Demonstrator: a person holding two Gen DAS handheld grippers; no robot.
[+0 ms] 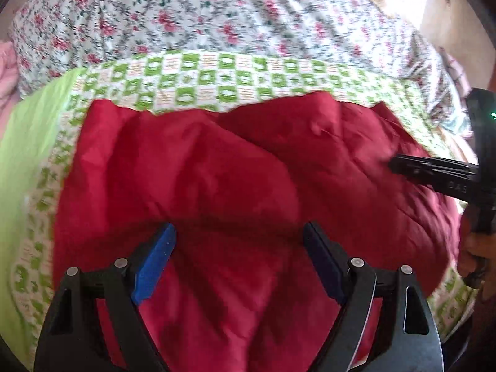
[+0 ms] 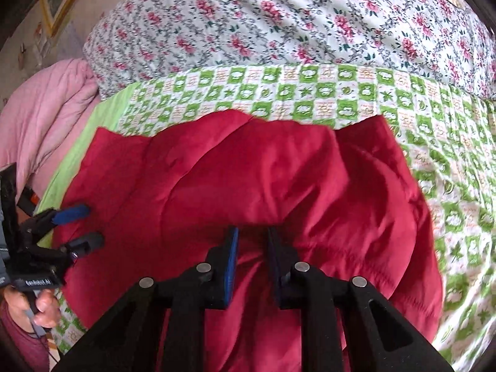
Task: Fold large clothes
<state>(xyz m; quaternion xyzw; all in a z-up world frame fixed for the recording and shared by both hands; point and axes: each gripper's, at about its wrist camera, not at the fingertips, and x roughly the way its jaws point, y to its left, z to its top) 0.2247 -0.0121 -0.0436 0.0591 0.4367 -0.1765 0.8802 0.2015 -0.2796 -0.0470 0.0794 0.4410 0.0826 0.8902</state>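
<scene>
A large red garment (image 1: 217, 170) lies rumpled on a green-and-white patterned sheet (image 1: 217, 77); it also shows in the right wrist view (image 2: 263, 179). My left gripper (image 1: 238, 235) is open over the garment's near part, its blue pads wide apart with red cloth between them. It shows at the left of the right wrist view (image 2: 86, 226), jaws apart. My right gripper (image 2: 252, 238) has its jaws narrowly apart with a fold of red cloth between them. In the left wrist view it (image 1: 396, 164) sits at the garment's right side.
A floral quilt (image 2: 279, 24) lies bunched behind the green sheet (image 2: 449, 186). A pink blanket (image 2: 46, 117) sits at the left. A plain lime-green cloth edge (image 1: 28, 142) borders the sheet on the left.
</scene>
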